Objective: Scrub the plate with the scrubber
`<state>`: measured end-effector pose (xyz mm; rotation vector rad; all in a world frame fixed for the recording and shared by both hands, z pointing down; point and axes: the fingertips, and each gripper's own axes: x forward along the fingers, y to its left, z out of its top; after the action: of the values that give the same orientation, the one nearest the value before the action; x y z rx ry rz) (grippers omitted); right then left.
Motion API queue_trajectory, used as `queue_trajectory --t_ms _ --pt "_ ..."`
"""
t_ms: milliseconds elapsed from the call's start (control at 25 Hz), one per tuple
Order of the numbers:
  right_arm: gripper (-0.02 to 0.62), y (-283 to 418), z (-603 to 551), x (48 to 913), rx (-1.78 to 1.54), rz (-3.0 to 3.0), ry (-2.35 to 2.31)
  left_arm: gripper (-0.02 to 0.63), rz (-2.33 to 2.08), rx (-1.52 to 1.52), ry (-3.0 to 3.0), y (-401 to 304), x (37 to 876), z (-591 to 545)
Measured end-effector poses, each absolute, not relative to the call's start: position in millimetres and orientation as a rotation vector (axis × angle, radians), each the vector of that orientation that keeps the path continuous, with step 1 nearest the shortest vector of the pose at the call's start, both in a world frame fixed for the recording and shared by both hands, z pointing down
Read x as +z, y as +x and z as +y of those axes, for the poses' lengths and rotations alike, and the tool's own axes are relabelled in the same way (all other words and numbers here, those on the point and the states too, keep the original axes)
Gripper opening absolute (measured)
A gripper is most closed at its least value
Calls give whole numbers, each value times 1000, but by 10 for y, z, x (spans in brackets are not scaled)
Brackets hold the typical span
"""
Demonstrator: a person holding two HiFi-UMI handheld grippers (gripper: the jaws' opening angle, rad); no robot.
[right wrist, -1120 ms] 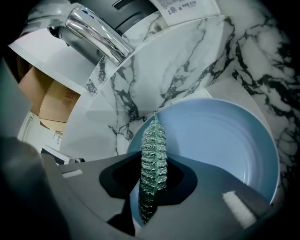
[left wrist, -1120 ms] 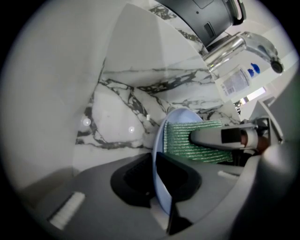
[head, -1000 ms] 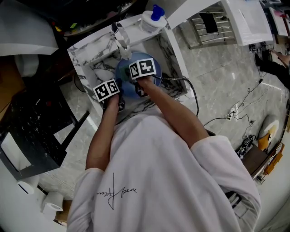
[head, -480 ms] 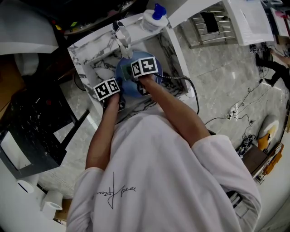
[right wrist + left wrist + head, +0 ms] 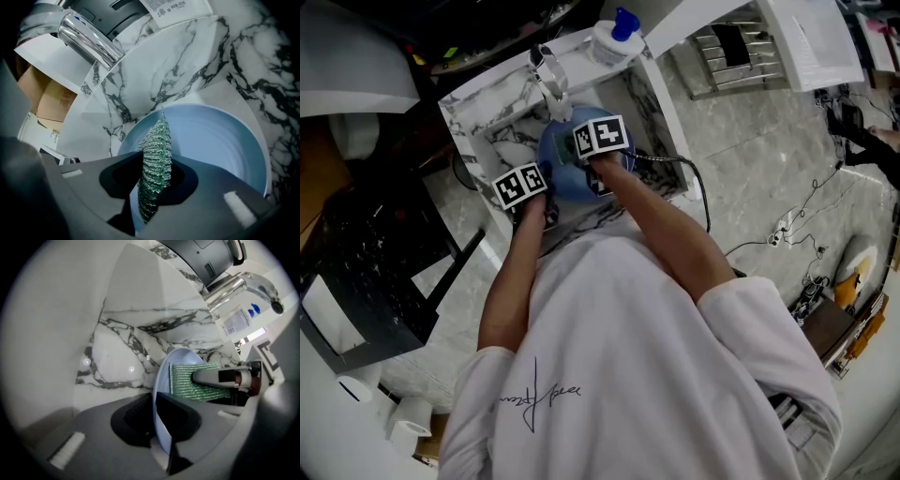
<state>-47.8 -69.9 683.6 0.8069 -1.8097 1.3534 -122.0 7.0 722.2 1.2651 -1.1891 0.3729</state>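
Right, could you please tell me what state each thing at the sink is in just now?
plate: on edge in the sink, clamped by the left gripper.
scrubber: clamped in the right gripper, against the plate's face.
faucet: no water running.
bottle: upright on the sink's rim.

A makeshift dishwashing station in a workroom, not a fitted kitchen, is indicated: a marble-patterned sink [image 5: 465, 116] is fitted with a chrome tap [image 5: 551, 82], a blue-capped bottle [image 5: 612, 39] is stood on its rim, and a power strip [image 5: 780, 238] with loose cables is left on the tiled floor [image 5: 741, 141] beside the sink.
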Motion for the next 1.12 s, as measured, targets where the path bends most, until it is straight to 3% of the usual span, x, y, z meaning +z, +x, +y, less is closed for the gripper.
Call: queue_trajectory --t_ms 1120 --pt "66 -7 -887 6822 1304 -1797 889 89 -1182 356 1272 -1213 7211 52"
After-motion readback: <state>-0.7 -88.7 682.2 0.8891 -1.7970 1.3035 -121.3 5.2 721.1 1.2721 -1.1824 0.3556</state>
